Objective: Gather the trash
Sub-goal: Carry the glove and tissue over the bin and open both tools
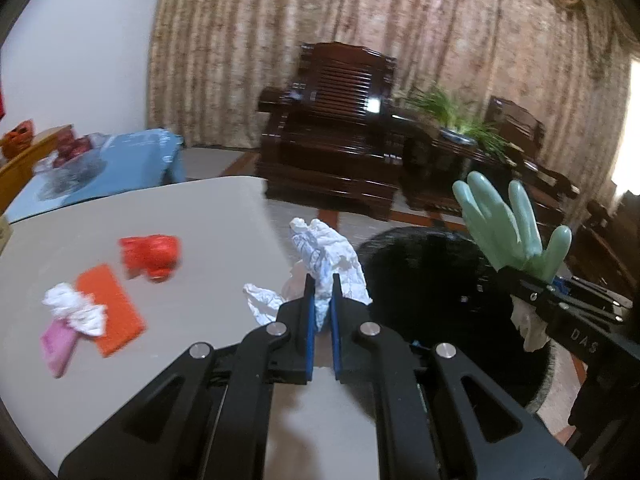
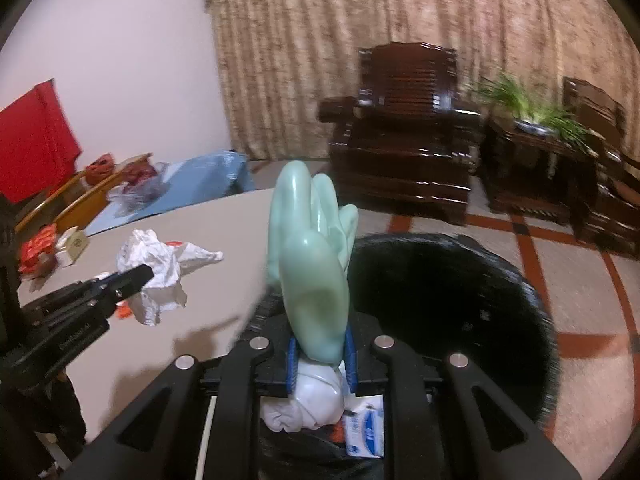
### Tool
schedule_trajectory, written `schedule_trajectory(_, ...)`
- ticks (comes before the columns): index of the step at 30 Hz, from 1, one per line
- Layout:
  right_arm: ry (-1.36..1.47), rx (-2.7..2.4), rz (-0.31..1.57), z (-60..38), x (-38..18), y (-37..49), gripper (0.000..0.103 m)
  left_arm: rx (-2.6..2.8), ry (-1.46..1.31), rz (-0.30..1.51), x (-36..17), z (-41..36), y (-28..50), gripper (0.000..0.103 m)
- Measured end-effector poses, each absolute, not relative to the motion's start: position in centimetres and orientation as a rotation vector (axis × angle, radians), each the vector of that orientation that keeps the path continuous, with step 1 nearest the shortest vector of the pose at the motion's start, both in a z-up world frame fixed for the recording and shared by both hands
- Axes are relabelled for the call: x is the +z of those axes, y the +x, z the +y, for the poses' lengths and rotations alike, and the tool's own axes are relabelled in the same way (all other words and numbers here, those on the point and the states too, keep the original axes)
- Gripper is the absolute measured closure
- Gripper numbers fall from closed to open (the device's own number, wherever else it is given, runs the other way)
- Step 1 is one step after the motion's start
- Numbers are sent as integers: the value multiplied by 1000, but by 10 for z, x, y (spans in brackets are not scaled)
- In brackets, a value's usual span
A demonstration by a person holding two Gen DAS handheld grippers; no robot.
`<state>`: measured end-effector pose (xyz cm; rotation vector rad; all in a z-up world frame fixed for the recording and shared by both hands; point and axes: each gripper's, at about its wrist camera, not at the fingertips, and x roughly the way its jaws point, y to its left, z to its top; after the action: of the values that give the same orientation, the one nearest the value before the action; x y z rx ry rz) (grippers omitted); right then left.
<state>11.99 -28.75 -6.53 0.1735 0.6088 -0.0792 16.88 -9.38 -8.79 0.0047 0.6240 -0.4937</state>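
Observation:
My left gripper (image 1: 321,280) is shut on a crumpled white paper (image 1: 328,256) and holds it over the grey table's right edge; it also shows in the right wrist view (image 2: 158,276). My right gripper (image 2: 320,346) is shut on a pale green rubber glove (image 2: 312,256), fingers pointing up, held above the black-lined trash bin (image 2: 460,292). The glove (image 1: 508,228) and the bin (image 1: 424,280) also show in the left wrist view. On the table (image 1: 192,216) lie a red crumpled bag (image 1: 150,256), an orange sponge (image 1: 110,314), a white wad (image 1: 74,312) and a pink packet (image 1: 58,346).
A small blue and white carton (image 2: 366,428) lies in the bin below my right gripper. Red wrappers and a small box (image 2: 74,246) sit at the table's far left. Dark wooden armchairs (image 2: 404,136) and a plant (image 2: 532,108) stand behind, before a curtain.

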Motion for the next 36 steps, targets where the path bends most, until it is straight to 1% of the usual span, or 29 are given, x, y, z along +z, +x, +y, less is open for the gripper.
schedule_trajectory(6,189,-159,647,-327,-82,108,85,-580,37,637,-101,-149,169,97)
schedule_trajectory(13,219,-202,698,-358,-104,101,85,-642,66,671,-120,-192,173,97)
schedule_trajectory(15,225,-208,710,-360,-107,101,84,-668,67,689,-127,-201,175,96)
schedule_trajectory(16,230,-211,719,-362,-111,101,83,-673,66,694,-129,-204,176,92)
schedule_trajectory(18,237,-215,738,-366,-116,101,77,-693,55,708,-134,-206,179,82)
schedule_trajectory(19,239,-223,748,-368,-119,100,74,-697,50,715,-135,-205,180,66)
schedule_trajectory(20,239,-236,755,-370,-122,99,70,-696,44,717,-137,-203,180,58)
schedule_trajectory(21,238,-241,758,-370,-122,98,67,-696,38,716,-138,-203,180,57)
schedule_trajectory(22,238,-247,759,-371,-123,97,57,-697,37,719,-139,-202,181,56)
schedule_trajectory(23,237,-255,755,-372,-123,95,43,-695,38,720,-139,-201,181,50)
schedule_trajectory(24,233,-272,749,-373,-122,93,32,-689,38,718,-139,-199,181,47)
schedule_trajectory(25,227,-288,744,-373,-121,91,16,-681,33,712,-139,-195,182,42)
schedule_trajectory(26,222,-298,738,-374,-120,91,14,-670,29,706,-137,-190,182,36)
schedule_trajectory(27,221,-302,722,-373,-117,89,12,-661,26,700,-134,-186,182,33)
schedule_trajectory(28,228,-297,718,-372,-116,89,8,-644,24,689,-132,-179,182,28)
schedule_trajectory(29,242,-291,713,-372,-114,88,6,-632,22,683,-130,-173,182,24)
schedule_trajectory(31,266,-282,693,-370,-109,89,6,-598,20,673,-125,-156,183,18)
schedule_trajectory(36,266,-224,651,-347,-96,99,6,-479,-7,653,-116,-96,185,16)
